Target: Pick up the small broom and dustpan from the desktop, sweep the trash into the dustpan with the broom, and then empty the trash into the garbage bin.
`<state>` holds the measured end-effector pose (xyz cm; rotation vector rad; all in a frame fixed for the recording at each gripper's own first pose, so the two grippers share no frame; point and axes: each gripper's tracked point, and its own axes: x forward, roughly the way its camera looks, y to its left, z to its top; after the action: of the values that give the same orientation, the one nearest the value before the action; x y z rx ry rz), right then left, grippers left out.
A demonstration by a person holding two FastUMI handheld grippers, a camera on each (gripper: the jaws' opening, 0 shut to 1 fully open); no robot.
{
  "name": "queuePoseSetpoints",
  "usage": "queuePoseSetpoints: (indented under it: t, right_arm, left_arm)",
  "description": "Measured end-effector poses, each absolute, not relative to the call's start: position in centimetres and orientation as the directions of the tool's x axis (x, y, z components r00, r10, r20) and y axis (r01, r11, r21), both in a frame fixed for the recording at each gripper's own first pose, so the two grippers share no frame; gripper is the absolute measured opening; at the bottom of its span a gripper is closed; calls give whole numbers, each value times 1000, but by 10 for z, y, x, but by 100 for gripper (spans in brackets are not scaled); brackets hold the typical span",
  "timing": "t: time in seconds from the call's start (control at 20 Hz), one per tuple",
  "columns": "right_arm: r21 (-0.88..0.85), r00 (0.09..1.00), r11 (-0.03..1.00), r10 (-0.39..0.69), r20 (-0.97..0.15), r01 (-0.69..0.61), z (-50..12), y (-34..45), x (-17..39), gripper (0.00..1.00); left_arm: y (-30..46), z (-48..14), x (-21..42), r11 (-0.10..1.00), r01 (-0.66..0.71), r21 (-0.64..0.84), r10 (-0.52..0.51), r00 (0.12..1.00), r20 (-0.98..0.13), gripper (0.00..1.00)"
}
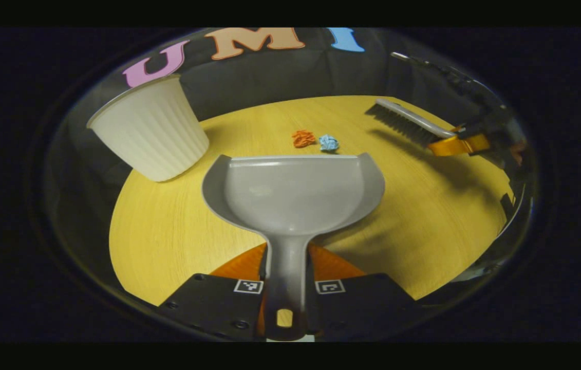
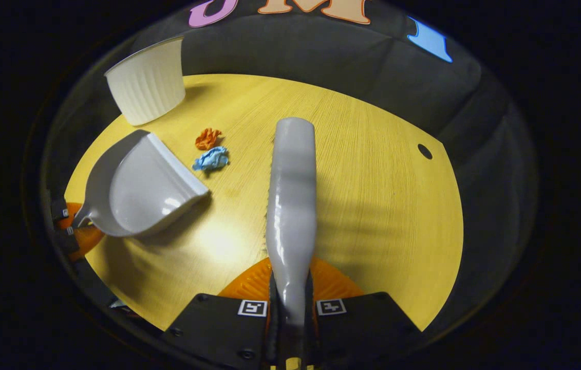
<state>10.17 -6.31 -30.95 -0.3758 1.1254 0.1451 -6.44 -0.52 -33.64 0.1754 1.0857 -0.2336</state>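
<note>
A yellow wooden desk (image 1: pixel 167 231) carries everything here. At its far left stands a white ribbed garbage bin (image 1: pixel 151 128), upright, well beyond the left gripper (image 1: pixel 285 288) and off to its left side.

The left gripper's jaws are closed on the handle of a grey dustpan (image 1: pixel 290 190). The pan stretches straight ahead of those jaws, its long axis in line with them, its open lip facing away. Whether the lip touches the desk cannot be told.

The right gripper (image 2: pixel 290 308) has its jaws closed on the handle of the small broom (image 2: pixel 293 190), which runs straight forward from them. In the left gripper view the broom's bristles point down toward the desk, off to the right of the pan.

Two crumpled scraps lie just beyond the pan's lip: an orange scrap (image 1: pixel 303 138) and a blue scrap (image 1: pixel 329 143), side by side. Seen from the right gripper's jaws, they lie ahead and to the left, between the broom and the pan mouth. The sweep will likely have to go leftward, toward the pan.
</note>
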Motion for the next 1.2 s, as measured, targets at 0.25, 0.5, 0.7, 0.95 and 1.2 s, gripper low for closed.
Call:
queuePoseSetpoints:
  t: [0.25,0.5,0.7,0.95,1.2]
  right_arm:
    - [-264,409,887,-95,-907,-380,-318,-36,154,21]
    - [-296,354,809,-118,-928,-508,-333,-10,177,20]
    - [-302,324,710,-109,-940,-636,-341,10,181,21]
    - [-235,264,494,-11,-964,-837,-333,35,175,20]
    - [-100,152,459,77,-985,-883,-328,23,200,21]
  left_arm:
    - [-5,-344,-64,952,304,-35,-162,402,-901,21]
    - [-1,-349,-63,939,341,-41,-178,380,-908,23]
    - [0,-350,-62,931,364,-44,-188,369,-910,21]
    - [-10,-346,-60,924,380,-48,-195,358,-913,22]
    - [-12,-343,-59,921,388,-43,-198,368,-909,23]
